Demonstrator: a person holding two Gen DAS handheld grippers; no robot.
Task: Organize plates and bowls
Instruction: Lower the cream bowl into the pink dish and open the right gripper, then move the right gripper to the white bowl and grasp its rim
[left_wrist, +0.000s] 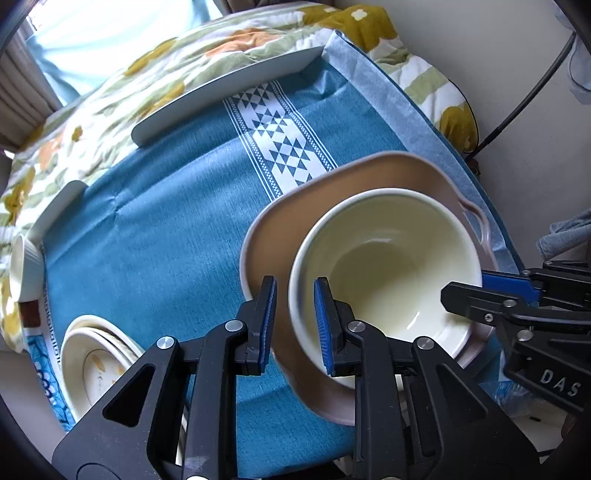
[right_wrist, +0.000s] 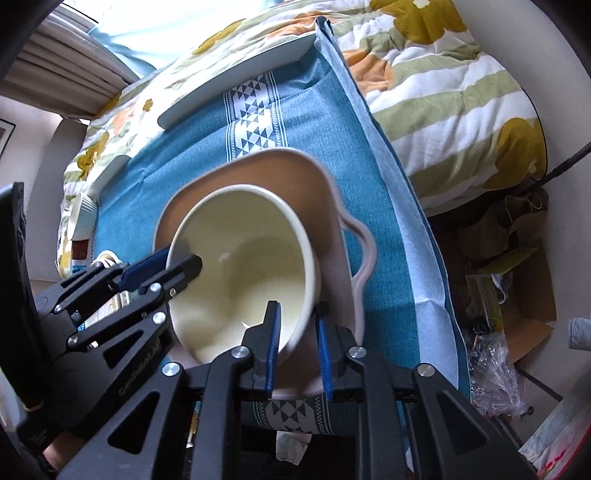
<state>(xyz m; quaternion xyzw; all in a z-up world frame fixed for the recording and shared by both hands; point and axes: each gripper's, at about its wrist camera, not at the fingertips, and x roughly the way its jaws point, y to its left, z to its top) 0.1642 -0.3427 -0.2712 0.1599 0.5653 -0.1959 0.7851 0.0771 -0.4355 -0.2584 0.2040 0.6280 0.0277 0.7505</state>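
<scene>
Claws (left_wrist: 295, 325) (right_wrist: 297, 350) both gripped the bowl (left_wrist: 388, 266) on the tray (left_wrist: 332, 199); plates (left_wrist: 96, 354) at lower left remained unsorted.

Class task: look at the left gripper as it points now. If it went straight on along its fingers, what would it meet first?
The left gripper straddles the cream bowl's near rim, one finger inside, one outside. Going straight on, it would probably first press deeper onto that wall; the pink dish lies beneath. Depth is unclear.

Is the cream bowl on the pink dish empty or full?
Empty. The cream bowl shows a bare glossy inside in both views, nothing in it, sitting in the pink dish.
</scene>
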